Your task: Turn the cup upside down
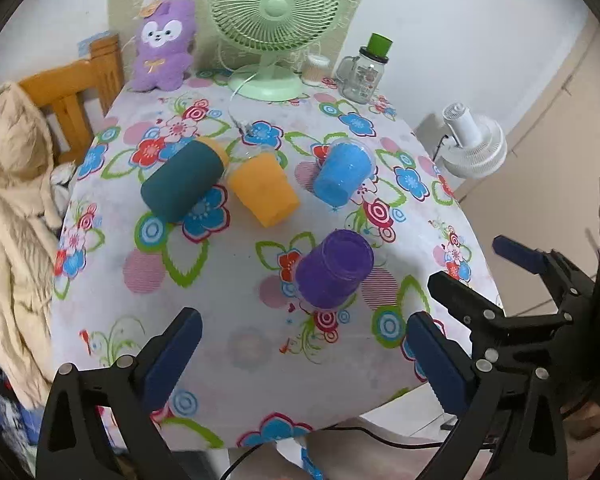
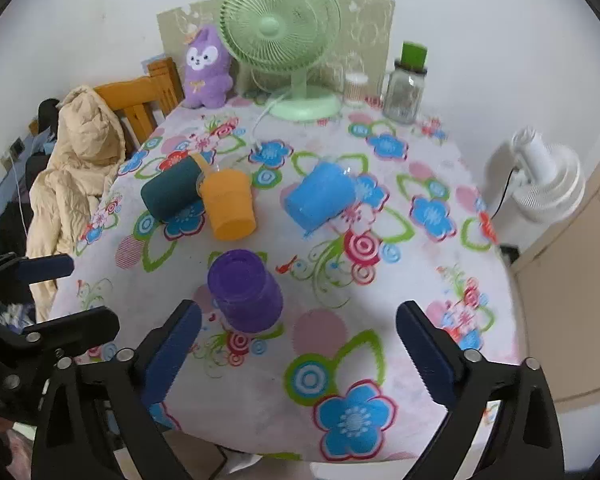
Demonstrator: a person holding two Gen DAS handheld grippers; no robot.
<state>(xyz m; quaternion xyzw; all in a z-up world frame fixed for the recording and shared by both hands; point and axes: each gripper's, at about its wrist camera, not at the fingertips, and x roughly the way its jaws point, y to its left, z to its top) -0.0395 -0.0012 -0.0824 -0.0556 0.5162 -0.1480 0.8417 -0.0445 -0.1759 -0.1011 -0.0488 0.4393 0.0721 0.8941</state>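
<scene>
Standing base-up on glossy floral tablecloth [image 1: 228, 312], ribbed purple cup [image 1: 334, 268]; both hand-held grippers [image 1: 304, 356] [image 2: 298, 344] gape wide.

both grippers [image 1: 300, 360] [image 2: 298, 348] level, jaws wide apart

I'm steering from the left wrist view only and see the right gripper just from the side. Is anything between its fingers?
Observer: No. The right wrist view shows the right gripper open, with only tablecloth between its fingers.
Operator: Is the purple cup lined up with it?
Observer: Not centred. The purple cup stands just beyond the tip of the finger on the image's left, close to it, but I see no contact.
</scene>
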